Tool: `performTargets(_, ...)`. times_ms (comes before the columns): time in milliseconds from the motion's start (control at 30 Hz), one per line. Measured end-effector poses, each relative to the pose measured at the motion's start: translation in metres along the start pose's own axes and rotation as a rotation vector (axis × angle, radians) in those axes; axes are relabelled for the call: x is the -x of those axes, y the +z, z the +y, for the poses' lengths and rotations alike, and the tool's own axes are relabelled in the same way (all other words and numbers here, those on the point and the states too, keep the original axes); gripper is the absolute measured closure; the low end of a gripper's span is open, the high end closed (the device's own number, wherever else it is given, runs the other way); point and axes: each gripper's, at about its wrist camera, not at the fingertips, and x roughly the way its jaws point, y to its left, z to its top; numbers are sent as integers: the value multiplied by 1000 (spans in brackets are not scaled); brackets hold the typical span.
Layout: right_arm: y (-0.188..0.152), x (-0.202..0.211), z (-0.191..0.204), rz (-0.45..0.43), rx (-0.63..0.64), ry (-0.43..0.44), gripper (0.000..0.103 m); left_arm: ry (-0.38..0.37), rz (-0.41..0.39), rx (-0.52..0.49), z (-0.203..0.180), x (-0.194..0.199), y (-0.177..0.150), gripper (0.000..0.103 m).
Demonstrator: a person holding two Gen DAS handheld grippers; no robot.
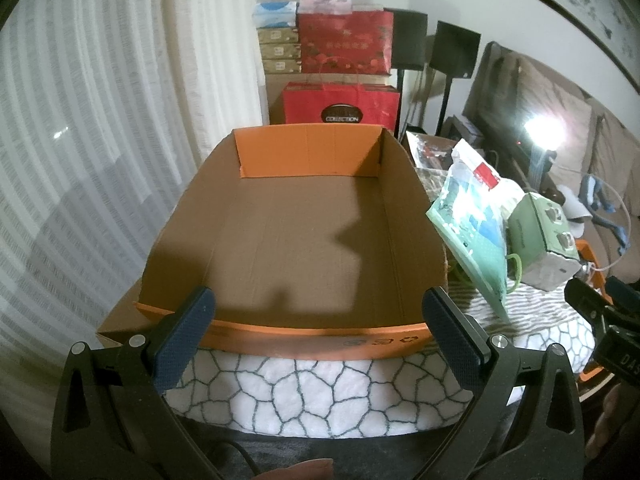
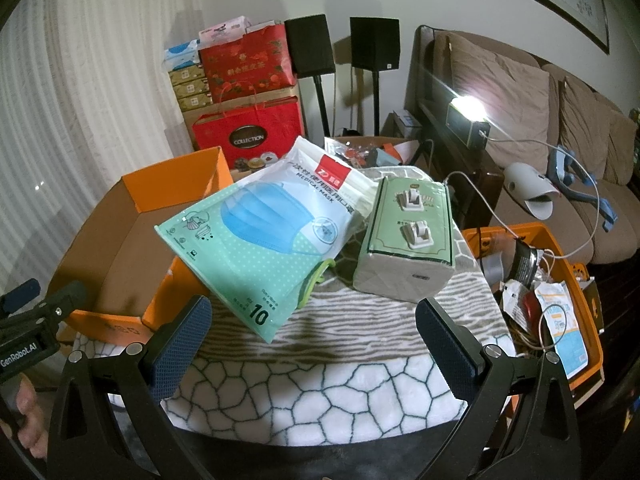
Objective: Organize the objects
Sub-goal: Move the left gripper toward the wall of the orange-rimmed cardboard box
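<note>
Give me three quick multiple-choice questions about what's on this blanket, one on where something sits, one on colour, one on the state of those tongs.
1. Where does the medical mask pack lie relative to the orange cardboard box?
A. Inside it
B. To its right, leaning over its wall
C. Under it

2. What colour is the tissue pack wrapper?
A. Pale green
B. Red
C. Black

3. What are the left tongs and right tongs doing?
A. Both open, holding nothing
B. Both shut on the mask pack
C. Left shut on the box

Answers: 1 B, the pack rests outside the box, tilted against its right side. 2 A, the wrapper is pale green. 3 A, both pairs stand wide apart with nothing between the fingers.
</note>
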Motion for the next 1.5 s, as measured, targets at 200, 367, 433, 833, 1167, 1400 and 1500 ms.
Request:
performTargets(200,-1,0,0,1,-1,-1,0,8,-3,5,-1,-3,-6,0)
performTargets(367,-1,-1,-2,1,0,-1,0,18,-6,0,1,-4,-6,0)
performTargets(433,-2,-6,-1,1,0,-3,0,23,-7,-1,2,-6,-4,0)
performTargets(833,16,-20,-14,-8,-12,-32,0,35,1,17,36,-27,18,0)
performTargets(1167,26,-35,-23,0,-13,-62,0,44,-7,54,61,-42,38,0)
performTargets(1400,33,-48,-34,10,-18,-100,0,88,18,57,87,-61,48,1)
performTargets(1500,37,-54,-40,18,-21,-111,0,100,31,72,100,-69,50,1)
